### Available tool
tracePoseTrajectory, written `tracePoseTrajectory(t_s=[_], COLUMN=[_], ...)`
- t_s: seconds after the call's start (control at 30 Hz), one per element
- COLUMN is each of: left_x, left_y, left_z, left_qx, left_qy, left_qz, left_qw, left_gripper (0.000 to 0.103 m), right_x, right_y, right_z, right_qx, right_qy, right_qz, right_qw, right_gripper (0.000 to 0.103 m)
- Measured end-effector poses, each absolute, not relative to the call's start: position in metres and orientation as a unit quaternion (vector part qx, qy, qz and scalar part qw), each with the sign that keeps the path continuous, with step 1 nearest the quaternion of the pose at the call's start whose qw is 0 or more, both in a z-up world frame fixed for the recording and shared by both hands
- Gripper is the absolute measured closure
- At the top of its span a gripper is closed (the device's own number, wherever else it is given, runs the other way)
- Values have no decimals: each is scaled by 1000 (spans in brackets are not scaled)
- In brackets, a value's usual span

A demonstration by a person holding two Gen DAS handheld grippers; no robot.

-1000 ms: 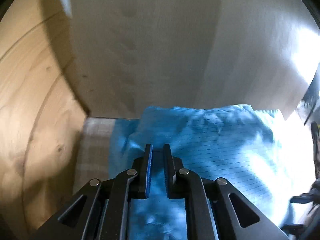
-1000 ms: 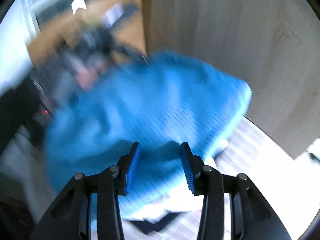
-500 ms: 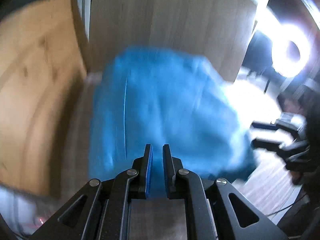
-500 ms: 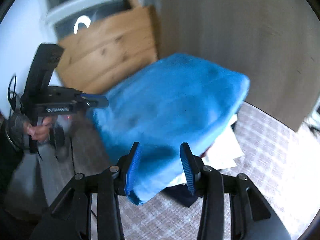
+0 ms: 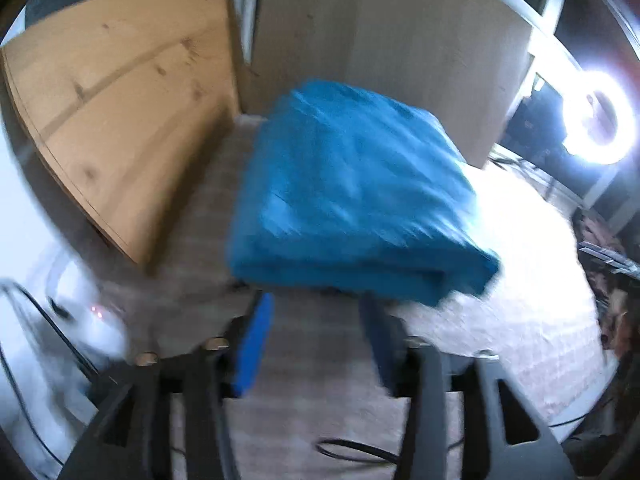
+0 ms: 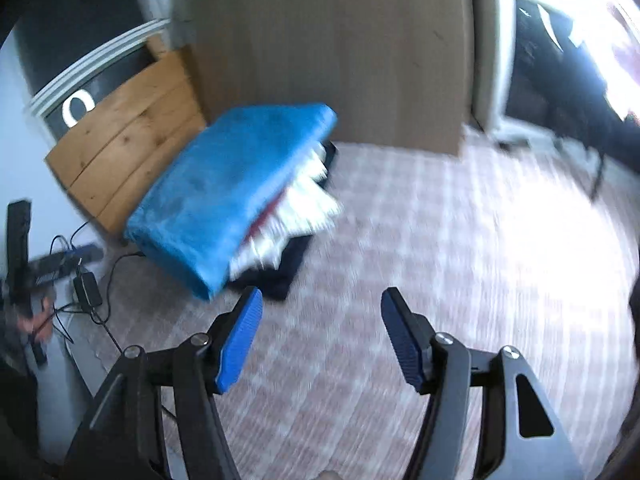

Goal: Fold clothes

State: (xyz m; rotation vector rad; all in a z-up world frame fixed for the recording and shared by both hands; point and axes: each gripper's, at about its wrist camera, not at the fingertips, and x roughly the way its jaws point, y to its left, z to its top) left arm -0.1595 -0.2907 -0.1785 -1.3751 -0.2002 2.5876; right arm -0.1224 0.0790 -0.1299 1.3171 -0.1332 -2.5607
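A folded blue garment (image 5: 352, 196) lies on top of a stack of folded clothes at the back of the checked table. In the right wrist view the blue garment (image 6: 228, 192) covers white and red folded pieces (image 6: 304, 208) and a dark one (image 6: 286, 270) at the bottom. My left gripper (image 5: 316, 340) is open and empty, just short of the blue garment's near edge. My right gripper (image 6: 322, 340) is open and empty over the tablecloth, to the right of the stack. The left gripper (image 6: 52, 262) also shows at the far left of the right wrist view.
A pale wood panel (image 5: 380, 40) stands behind the stack and a knotty pine board (image 5: 120, 112) to its left. A checked tablecloth (image 6: 460, 260) covers the table. A ring light (image 5: 598, 118) glares at right. Cables and a black adapter (image 6: 86, 288) lie off the table's left edge.
Both grippers have pulled back from the blue garment and opened wide. The garment now rests on the stack, free of both.
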Motion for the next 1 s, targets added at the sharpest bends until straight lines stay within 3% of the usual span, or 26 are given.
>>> tracePoseTrajectory(t_s=[0.17,0.23,0.7,1.0], left_x=[-134,-126,-35,38], left_y=[-249,-238,-175,-113], left_z=[-177,-176,-137,-108], left_qx=[-468,-466,-441,-424], left_qy=[-107,-127,-182,-147], left_qz=[868,866,879,893], left_qw=[129,128,11,-35], left_gripper=[37,29,28,27], right_x=[-94,-85,-21,41], right_y=[86,87,130,209], right_z=[-145,-147,-147,-152], right_qx=[480,476,480,473], right_qy=[-41,-46,-17,-19], right_qz=[-872,-874,-864,-868], right_qw=[89,89,152,152], right_gripper=[42,42,42,42])
